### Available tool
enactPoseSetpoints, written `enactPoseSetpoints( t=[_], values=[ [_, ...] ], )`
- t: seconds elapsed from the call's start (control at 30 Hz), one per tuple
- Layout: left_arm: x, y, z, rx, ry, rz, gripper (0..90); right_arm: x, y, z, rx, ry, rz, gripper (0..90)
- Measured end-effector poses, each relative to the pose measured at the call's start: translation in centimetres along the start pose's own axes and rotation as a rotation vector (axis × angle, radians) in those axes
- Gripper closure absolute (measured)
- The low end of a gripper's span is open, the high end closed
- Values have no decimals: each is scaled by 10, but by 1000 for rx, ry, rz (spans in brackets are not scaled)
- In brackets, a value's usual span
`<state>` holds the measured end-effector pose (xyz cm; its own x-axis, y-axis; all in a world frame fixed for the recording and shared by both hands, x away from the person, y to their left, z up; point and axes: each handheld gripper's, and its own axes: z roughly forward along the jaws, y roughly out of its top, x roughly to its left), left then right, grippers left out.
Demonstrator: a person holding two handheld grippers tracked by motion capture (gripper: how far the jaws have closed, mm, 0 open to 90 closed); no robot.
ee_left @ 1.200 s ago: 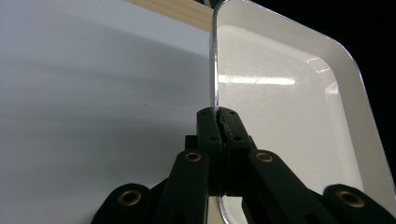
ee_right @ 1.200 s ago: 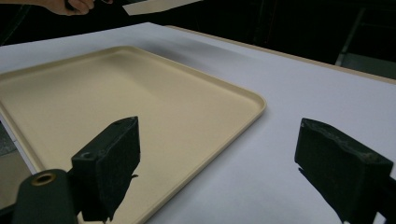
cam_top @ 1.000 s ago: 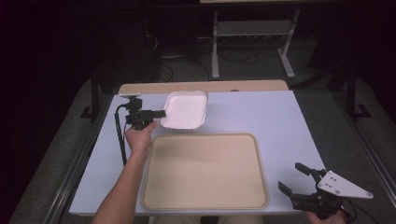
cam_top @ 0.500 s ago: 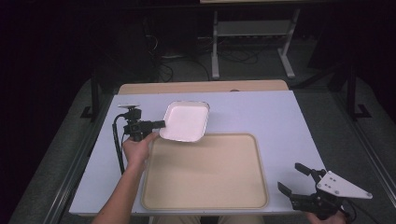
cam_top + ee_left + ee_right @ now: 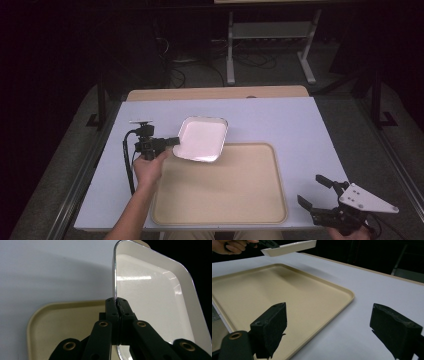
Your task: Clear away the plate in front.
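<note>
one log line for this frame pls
left gripper: shut on white dish rim, dish held above beige tray far-left corner | right gripper: open, idle beside tray's near-right corner

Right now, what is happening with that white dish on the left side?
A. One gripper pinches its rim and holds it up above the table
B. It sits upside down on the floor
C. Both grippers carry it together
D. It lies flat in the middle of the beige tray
A: the left gripper is shut on the rim of the white dish, which the right gripper view shows lifted above the beige tray.
</note>
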<state>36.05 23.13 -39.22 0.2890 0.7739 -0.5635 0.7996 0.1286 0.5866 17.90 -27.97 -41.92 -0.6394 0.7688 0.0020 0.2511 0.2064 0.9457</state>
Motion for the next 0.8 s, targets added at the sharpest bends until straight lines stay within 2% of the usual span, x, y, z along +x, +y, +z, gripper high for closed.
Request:
enactPoseSetpoints(
  t=[0.37, 0.57, 0.8],
  values=[
    [-5, -19, 1, 25, -5, 11, 887, 0, 0, 1, 2, 4, -1, 131],
    [-8, -30, 3, 13, 19, 12, 887, 0, 0, 1, 3, 5, -2, 131],
    [-8, -40, 9, 42, 33, 2, 887, 1, 0, 1, 4, 7, -3, 132]
  ],
)
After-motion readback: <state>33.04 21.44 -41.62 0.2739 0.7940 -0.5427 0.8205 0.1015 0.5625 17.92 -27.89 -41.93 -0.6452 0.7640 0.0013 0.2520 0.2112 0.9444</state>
